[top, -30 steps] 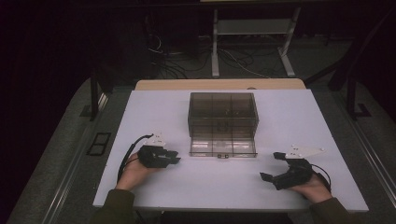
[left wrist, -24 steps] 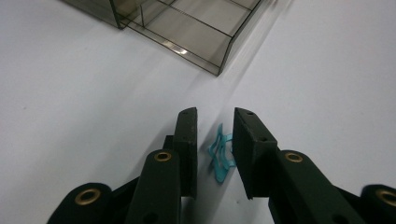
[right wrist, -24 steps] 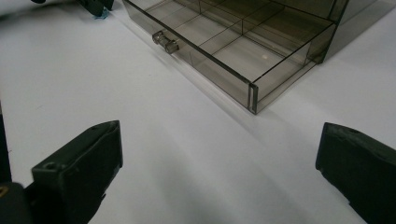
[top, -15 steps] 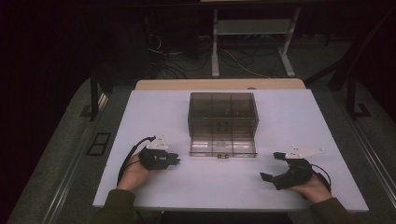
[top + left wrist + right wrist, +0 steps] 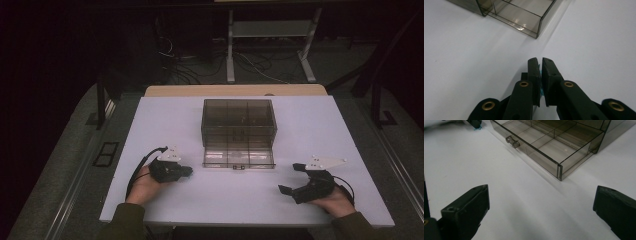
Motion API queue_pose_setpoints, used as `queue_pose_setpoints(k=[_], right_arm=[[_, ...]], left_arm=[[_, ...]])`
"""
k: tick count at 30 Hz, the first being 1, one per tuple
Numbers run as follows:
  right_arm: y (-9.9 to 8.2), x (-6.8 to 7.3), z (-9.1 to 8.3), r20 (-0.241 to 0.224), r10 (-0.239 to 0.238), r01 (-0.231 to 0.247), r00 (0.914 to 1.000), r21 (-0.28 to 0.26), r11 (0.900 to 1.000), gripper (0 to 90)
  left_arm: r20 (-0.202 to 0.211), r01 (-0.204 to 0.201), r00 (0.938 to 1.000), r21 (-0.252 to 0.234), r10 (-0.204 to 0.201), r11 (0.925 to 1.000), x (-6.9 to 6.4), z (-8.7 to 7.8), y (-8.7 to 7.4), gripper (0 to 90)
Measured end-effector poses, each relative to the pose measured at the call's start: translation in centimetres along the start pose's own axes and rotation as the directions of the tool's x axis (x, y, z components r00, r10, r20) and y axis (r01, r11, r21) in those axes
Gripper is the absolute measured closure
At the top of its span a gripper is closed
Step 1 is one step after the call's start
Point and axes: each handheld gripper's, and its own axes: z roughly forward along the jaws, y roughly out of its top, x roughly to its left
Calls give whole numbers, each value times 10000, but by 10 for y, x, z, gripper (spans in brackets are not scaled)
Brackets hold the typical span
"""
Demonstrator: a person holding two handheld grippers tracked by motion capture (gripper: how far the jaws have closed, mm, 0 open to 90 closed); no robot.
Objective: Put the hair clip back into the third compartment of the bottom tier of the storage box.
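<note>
My tools flank the open drawer box on the counter.

High view: smoky drawer box (image 5: 239, 132) sits ahead, between left tool (image 5: 184, 171) and right tool (image 5: 290, 181). Left gripper view: my tool has just narrowed to nearly closed, empty; drawer ahead-left. Right gripper view: spread wide, drawer ahead.

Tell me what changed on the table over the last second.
The left tongs have just been closing and now stand shut; whether the sliver of blue between the pads is a held thing, I cannot tell. Both hands kept their places. The right tongs stay wide open, and the smoky plastic drawer box sits as before with its bottom drawer pulled out.
</note>
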Motion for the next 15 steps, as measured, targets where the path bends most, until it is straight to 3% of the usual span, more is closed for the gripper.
queue_pose_setpoints(k=[15], right_arm=[[0, 1, -1, -1, -15, 15, 10000, 6, 10000, 1]], left_arm=[[28, 284, 9996, -15, -284, 9996, 0, -1, 1, 886]])
